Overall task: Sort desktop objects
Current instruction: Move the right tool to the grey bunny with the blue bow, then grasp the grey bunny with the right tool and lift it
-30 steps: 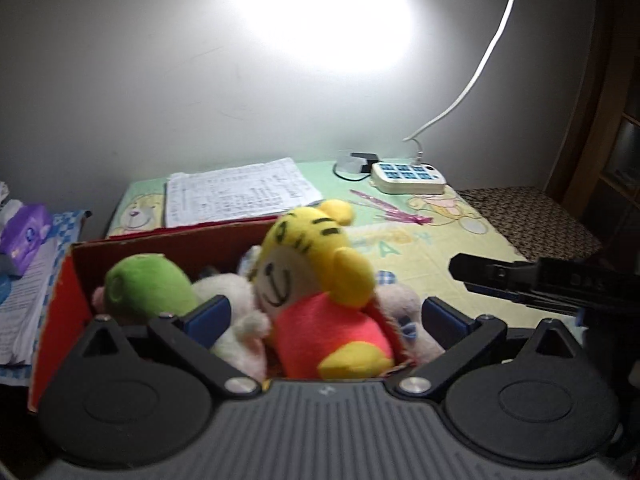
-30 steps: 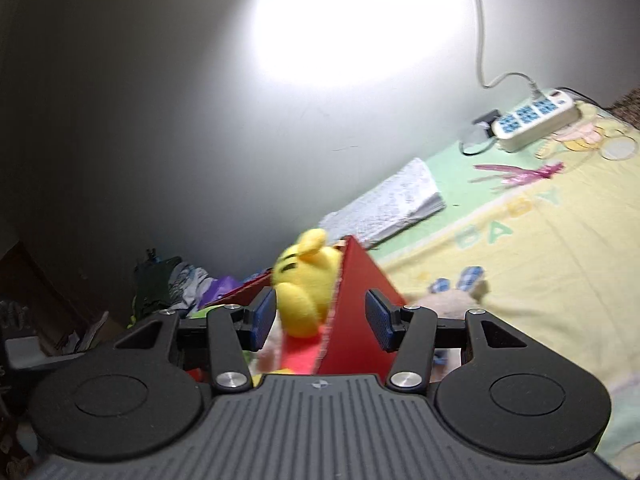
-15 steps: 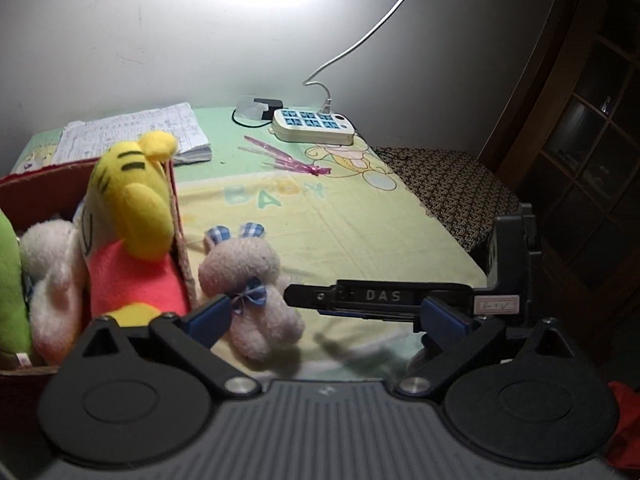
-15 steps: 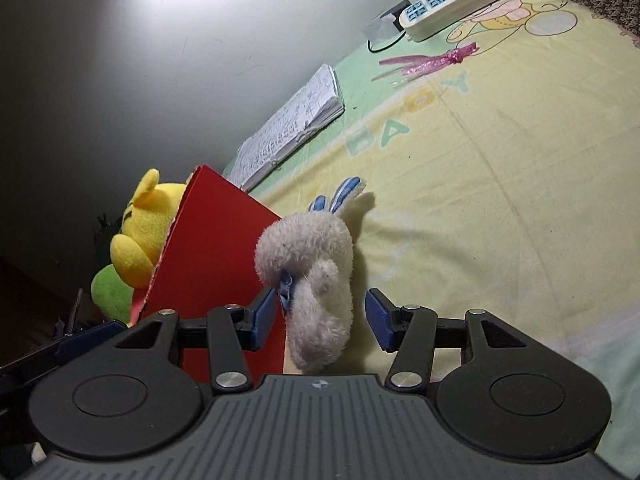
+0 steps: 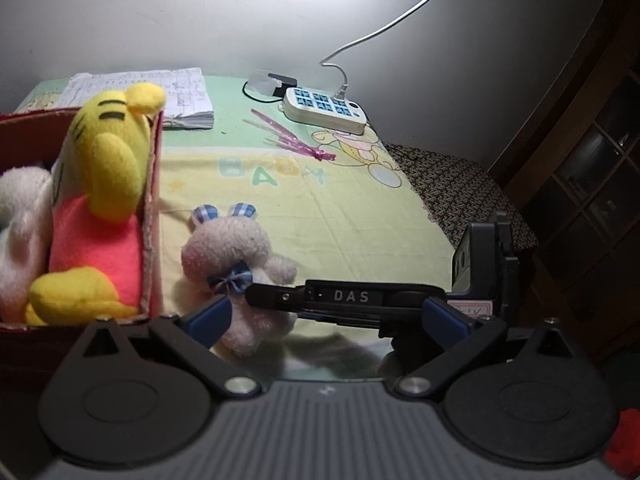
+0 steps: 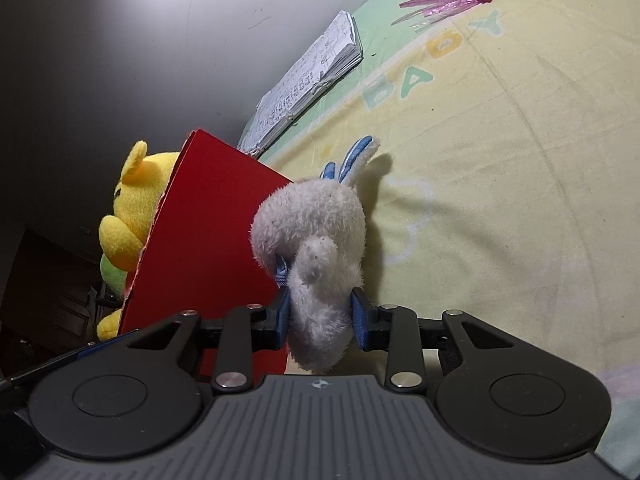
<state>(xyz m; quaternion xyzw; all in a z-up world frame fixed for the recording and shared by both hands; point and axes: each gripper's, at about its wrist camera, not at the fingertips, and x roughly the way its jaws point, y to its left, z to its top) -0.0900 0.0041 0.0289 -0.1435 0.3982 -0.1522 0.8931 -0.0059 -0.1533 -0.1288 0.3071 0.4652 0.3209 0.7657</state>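
Observation:
A white bunny plush [image 6: 320, 248] with blue checked ears and a blue bow lies on the yellow baby-print cloth, just right of a red cardboard box [image 6: 212, 240]. My right gripper [image 6: 320, 316] is shut on the bunny's body, its blue pads [image 6: 358, 316] pressing both sides. The left wrist view shows the same bunny [image 5: 228, 248] with the right gripper's black "DAS" finger [image 5: 348, 296] against it. My left gripper [image 5: 326, 318] hangs open at the near table edge, holding nothing. The box [image 5: 154, 216] holds a yellow tiger plush [image 5: 104, 184] and a white plush [image 5: 20, 232].
A notebook [image 5: 176, 96] lies at the back behind the box. A white power strip [image 5: 324, 108] with its cable and a pink ribbon [image 5: 296, 144] sit at the back. A patterned chair seat [image 5: 460, 188] and dark cabinet stand to the right. A green plush [image 6: 114, 272] peeks behind the box.
The left wrist view swung right from the box to the bunny. My right gripper came down beside the box and shut its jaws on the bunny plush.

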